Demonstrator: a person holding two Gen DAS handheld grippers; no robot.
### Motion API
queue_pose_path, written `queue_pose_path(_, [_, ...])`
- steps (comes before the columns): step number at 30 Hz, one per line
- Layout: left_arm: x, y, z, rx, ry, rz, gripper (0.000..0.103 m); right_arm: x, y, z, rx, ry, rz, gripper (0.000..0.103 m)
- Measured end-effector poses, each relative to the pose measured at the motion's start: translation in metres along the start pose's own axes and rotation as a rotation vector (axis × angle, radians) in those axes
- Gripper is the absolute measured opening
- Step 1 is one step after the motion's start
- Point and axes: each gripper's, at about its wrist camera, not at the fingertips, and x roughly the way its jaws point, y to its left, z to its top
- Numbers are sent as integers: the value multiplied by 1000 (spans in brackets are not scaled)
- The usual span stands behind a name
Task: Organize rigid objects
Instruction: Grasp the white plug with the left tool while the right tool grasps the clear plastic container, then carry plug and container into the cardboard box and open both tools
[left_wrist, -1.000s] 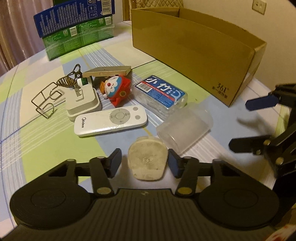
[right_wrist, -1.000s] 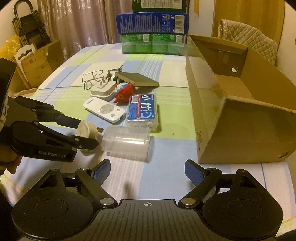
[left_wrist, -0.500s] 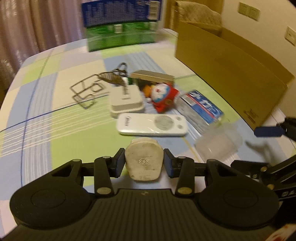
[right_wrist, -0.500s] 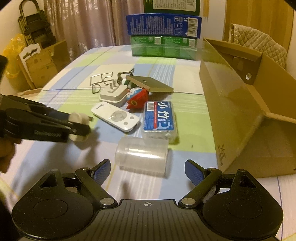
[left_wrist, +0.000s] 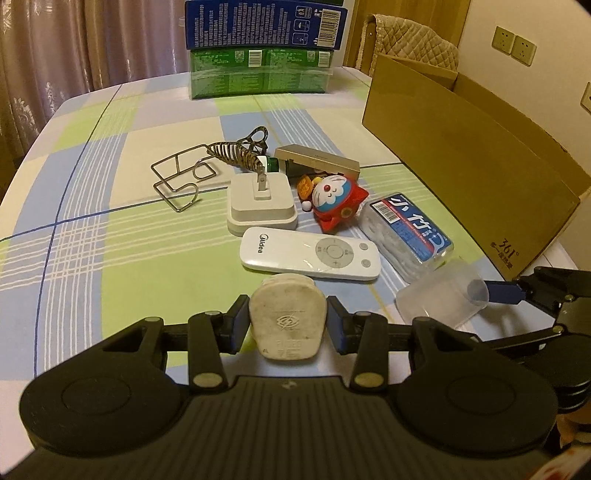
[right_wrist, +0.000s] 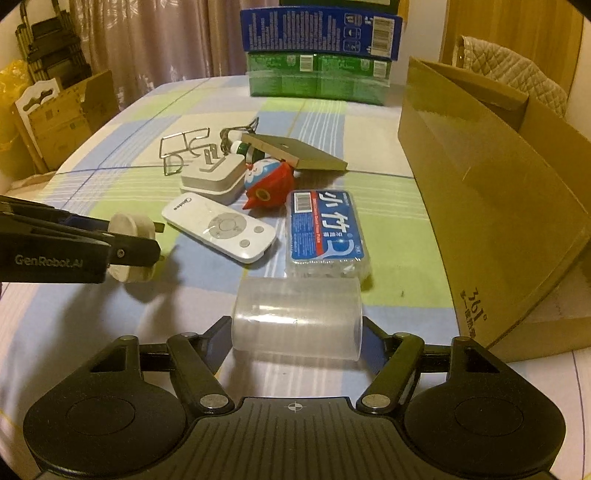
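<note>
Left gripper (left_wrist: 288, 325) clamped on dirty white plug (left_wrist: 287, 317) at lower centre, right gripper (right_wrist: 297, 341) just narrowed around clear plastic cup (right_wrist: 297, 317), contact unclear, cardboard box (right_wrist: 491, 206) at right

Right claw (right_wrist: 295, 332) closing around clear cup (right_wrist: 297, 317) lying sideways.

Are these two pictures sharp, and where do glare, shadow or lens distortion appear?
Left wrist view: sharp, warm dim light; fisheye bends the cardboard box edge; corners are black. Right wrist view: also sharp; glare streaks on the clear plastic cup, soft shadow under the left gripper.
</note>
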Motion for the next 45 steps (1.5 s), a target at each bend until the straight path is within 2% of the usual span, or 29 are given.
queue_pose_path(9, [-23, -13, 13, 14, -40, 5, 38, -43, 2, 12, -41, -97, 16, 67])
queue_pose_path(15, [-54, -38, 34, 40, -89, -5, 38, -90, -5, 29, -65, -214, 18, 67])
queue_pose_path(19, [-71, -63, 57, 66, -131, -30, 38, -123, -23, 40, -70, -300, -14, 67])
queue_pose_path(22, [-78, -90, 76, 92, -160, -65, 38, -143, -53, 50, -48, -336, -58, 67])
queue_pose_path(26, [-73, -132, 98, 123, -178, -140, 38, -153, -100, 57, -15, -324, -111, 67])
queue_pose_path(33, [-38, -203, 124, 147, -153, -245, 38, -146, -161, 55, 18, -294, -138, 67])
queue_pose_path(38, [-14, -233, 127, 186, -119, -263, 38, -139, -201, 46, 49, -264, -131, 67])
queue_pose_path(45, [8, -239, 123, 189, -71, -247, 39, -130, -225, 40, 71, -252, -124, 67])
